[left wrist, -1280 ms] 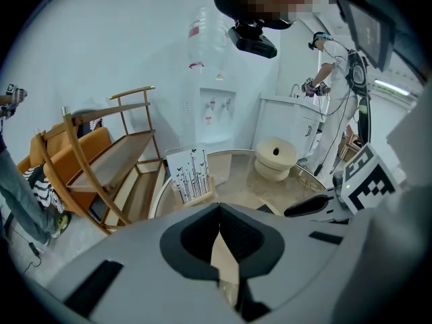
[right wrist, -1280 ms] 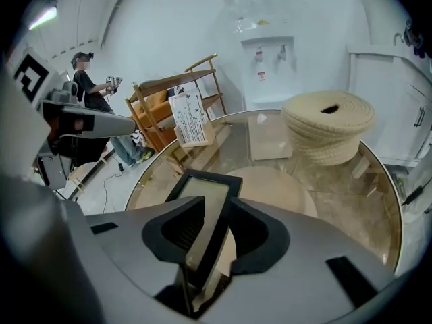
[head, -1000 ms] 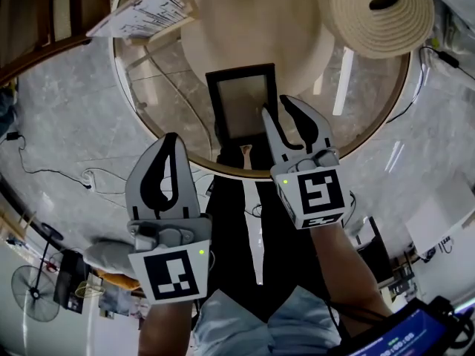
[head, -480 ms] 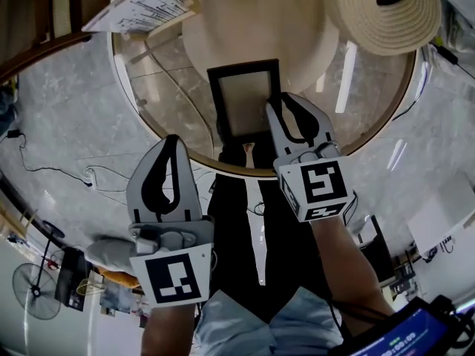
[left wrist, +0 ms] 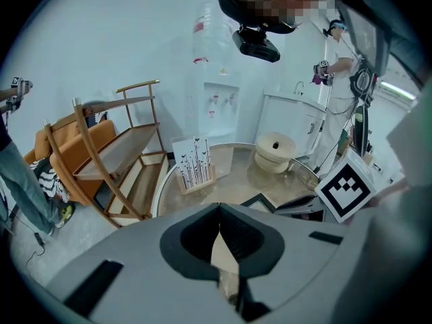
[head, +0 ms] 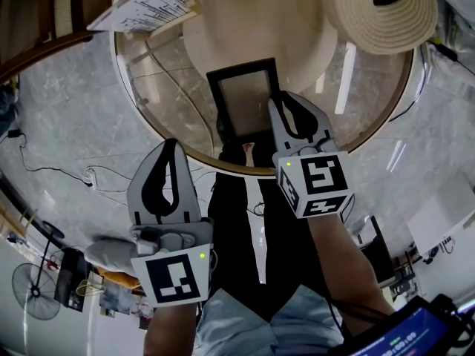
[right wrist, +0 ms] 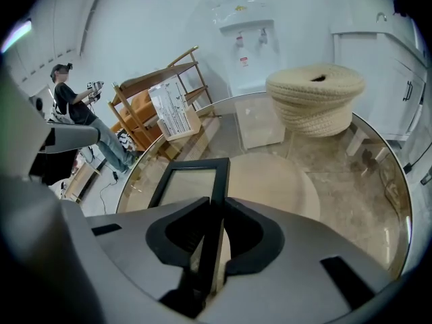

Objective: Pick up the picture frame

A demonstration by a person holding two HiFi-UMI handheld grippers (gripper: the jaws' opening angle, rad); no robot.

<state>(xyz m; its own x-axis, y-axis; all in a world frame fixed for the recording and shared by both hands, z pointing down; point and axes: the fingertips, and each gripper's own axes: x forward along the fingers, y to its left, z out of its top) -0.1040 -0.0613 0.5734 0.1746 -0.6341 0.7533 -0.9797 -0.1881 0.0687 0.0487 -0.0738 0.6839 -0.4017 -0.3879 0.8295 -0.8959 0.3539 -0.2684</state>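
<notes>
A black picture frame [head: 241, 99] lies flat on the round glass table [head: 148, 117], near its front edge. My right gripper [head: 286, 104] reaches over that edge and straddles the frame's right rail [right wrist: 214, 181]. Its jaws have just been closing, and the tips now press on that rail from both sides. In the right gripper view [right wrist: 217, 204] the rail runs straight between the jaws. My left gripper [head: 172, 145] hangs to the left, just off the table's rim, shut with nothing in it. The left gripper view [left wrist: 219, 209] shows its tips meeting, with the frame [left wrist: 260, 201] beyond.
A woven basket [head: 382, 10] and a round beige mat [head: 252, 21] sit behind the frame. A printed card in a stand [head: 141, 10] is at the table's far left. A wooden rack [left wrist: 115, 154] stands beside the table. Cables lie on the marble floor [head: 67, 124].
The right gripper's jaws have narrowed onto the frame's right rail, and the gripper has rolled slightly. The left gripper has stayed where it was.
</notes>
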